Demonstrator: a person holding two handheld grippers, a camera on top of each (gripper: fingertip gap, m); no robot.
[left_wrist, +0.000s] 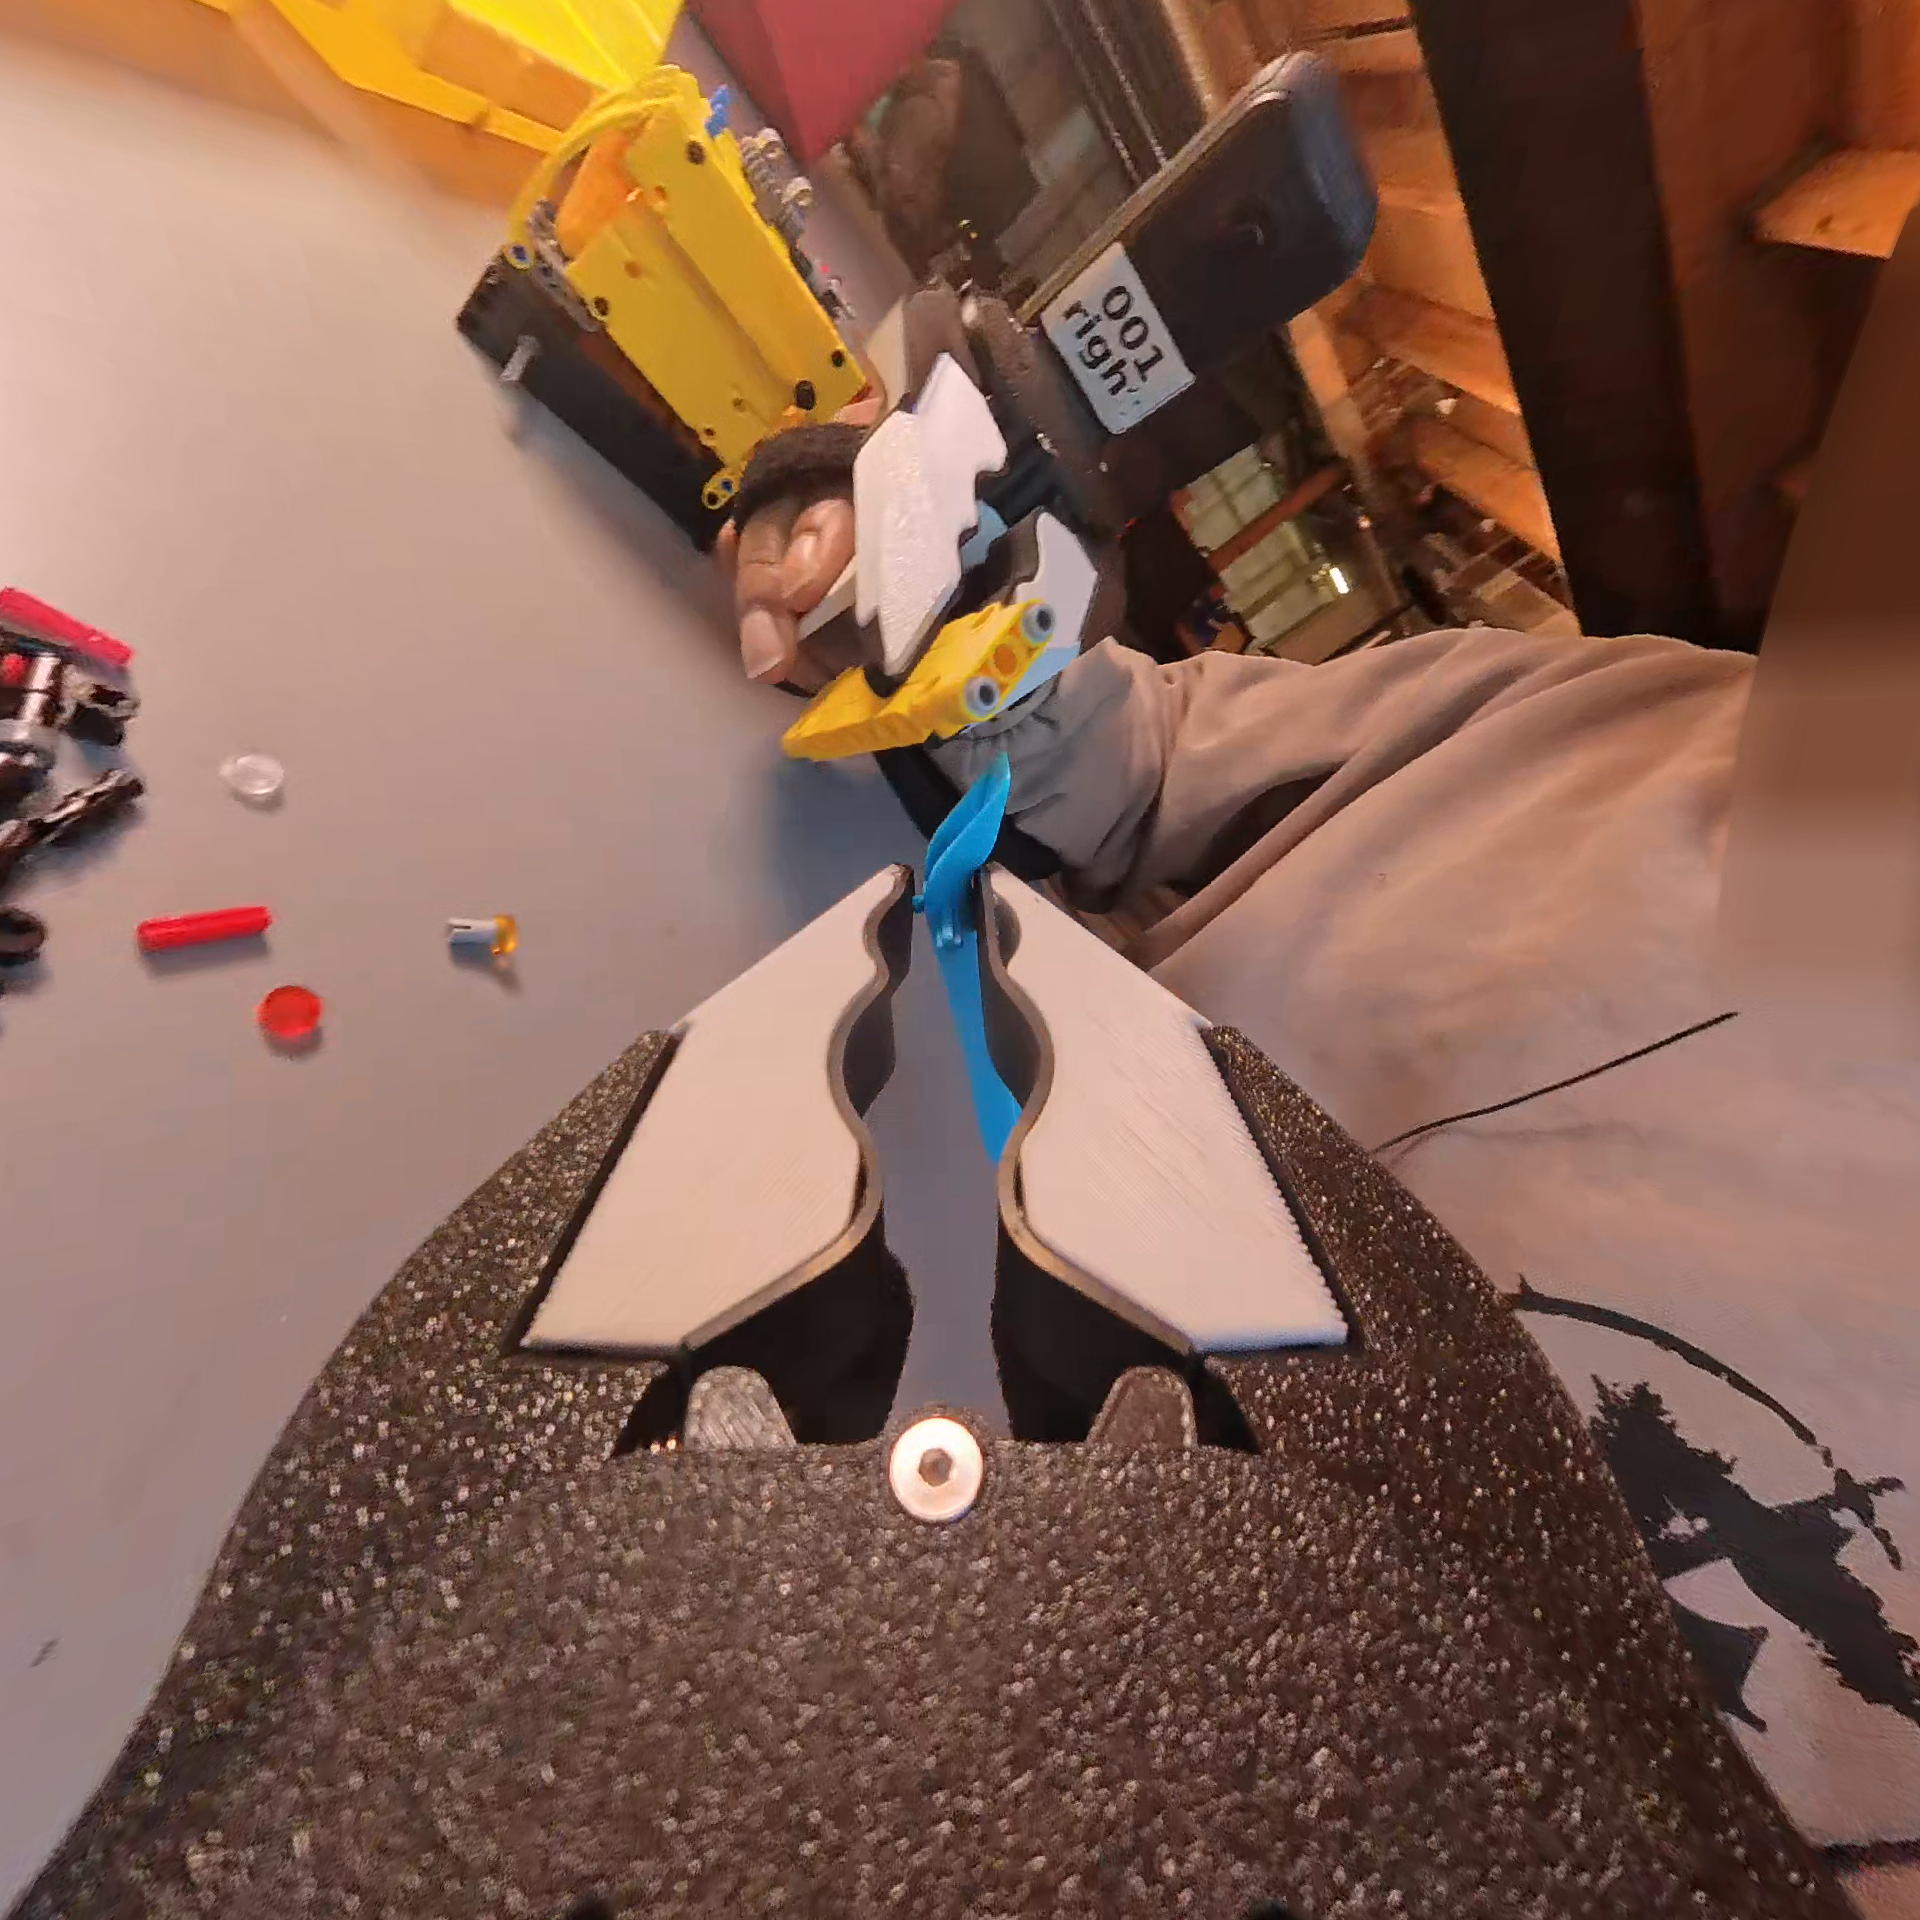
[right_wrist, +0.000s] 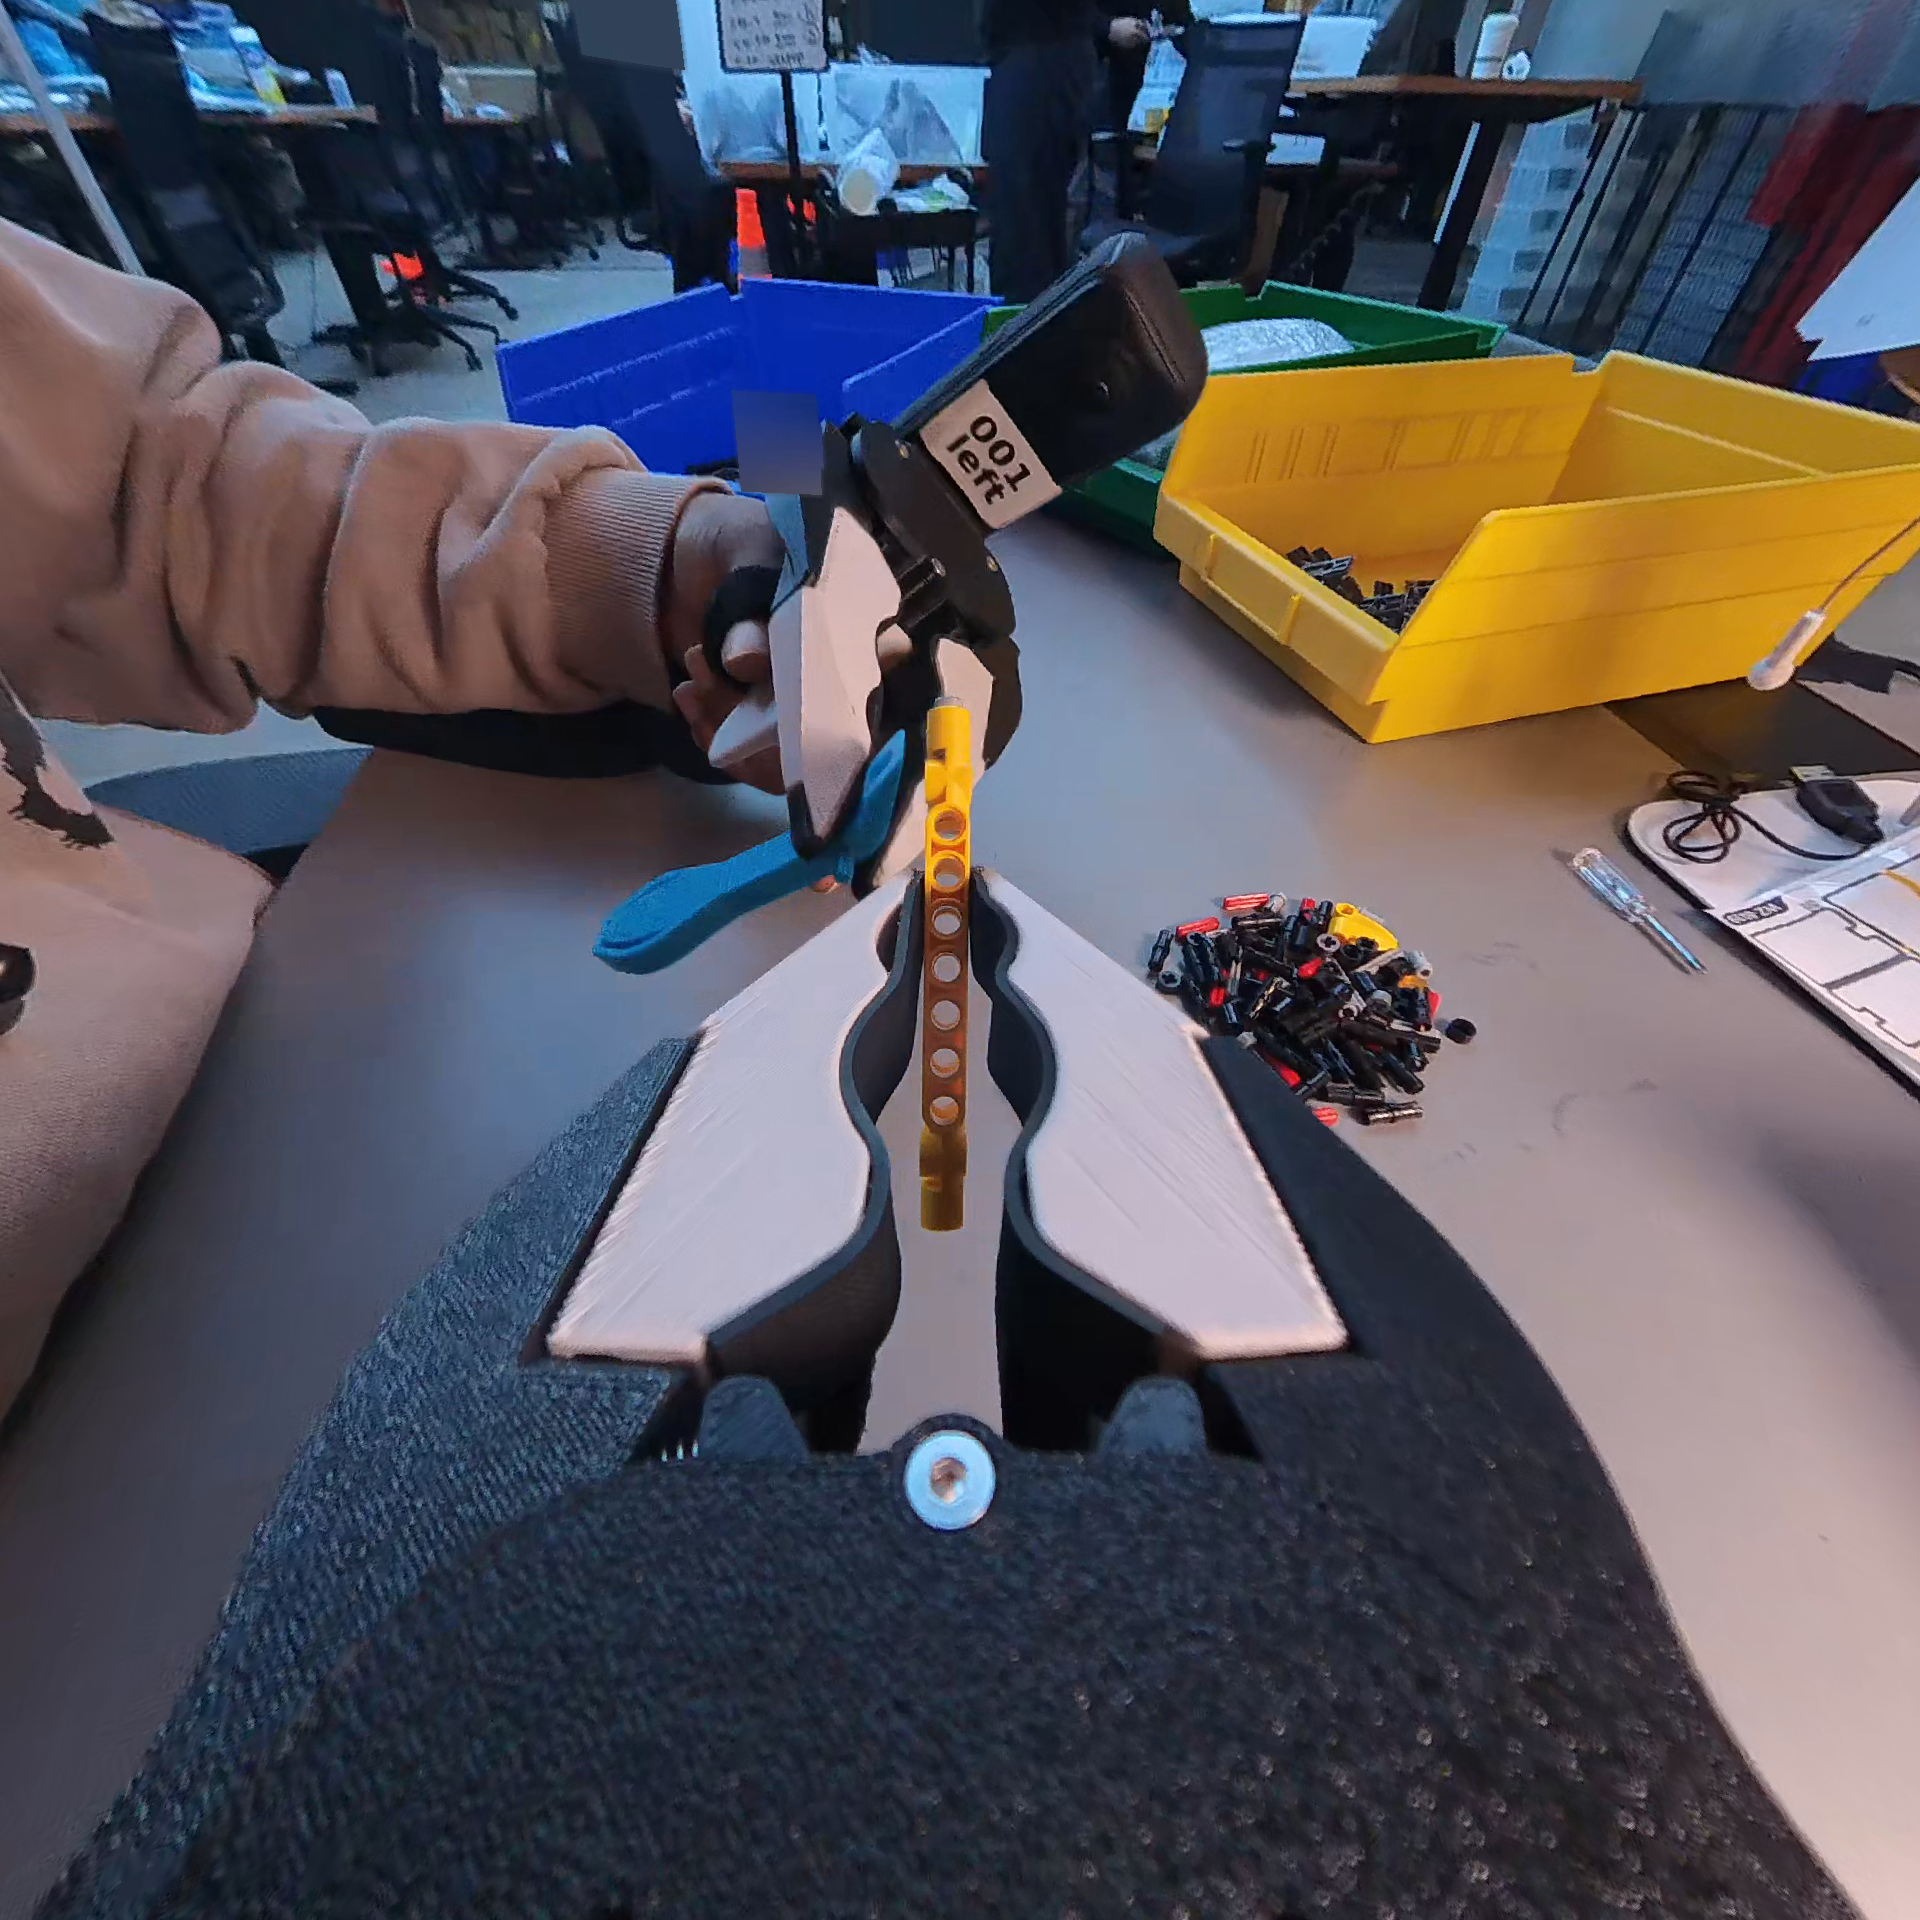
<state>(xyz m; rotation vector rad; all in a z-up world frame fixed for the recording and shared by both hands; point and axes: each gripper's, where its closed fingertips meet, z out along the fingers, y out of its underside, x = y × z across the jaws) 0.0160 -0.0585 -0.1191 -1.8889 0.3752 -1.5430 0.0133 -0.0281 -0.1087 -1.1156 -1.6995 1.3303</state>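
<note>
**A:** Where's the yellow beam (right_wrist: 945, 977)?

**B:** In the right gripper (right_wrist: 945, 894), standing on end. The jaws are closed almost all the way, nipping it at the tips. Most of its length runs back between the fingers, and a stub pokes out at twelve o'clock. It's up off the table (right_wrist: 1558, 1143).

**A:** And the left gripper (left_wrist: 940, 894)?

**B:** It's narrowed down the same way, tips clamped on a blue tool (left_wrist: 961, 935) whose handle trails out to eight o'clock of the beam. The tool's working end sits right at the beam's upper holes. I can't tell from here whether it's touching or just beside.

**A:** What else is about?

**B:** There's a pile of pins (right_wrist: 1309, 1008) at three o'clock, a screwdriver (right_wrist: 1636, 920) beyond it, and a yellow bin (right_wrist: 1558, 540) at two. A yellow model (left_wrist: 675, 291) stands farther back, and a red pin (left_wrist: 203, 925) lies loose.

**A:** What's the risk?

**B:** Both grips are at the fingertips only. I'd judge a sideways push from the tool could swivel the beam in the jaws or pop it free. They're near the table's edge, so it could land in the person's lap.
</note>
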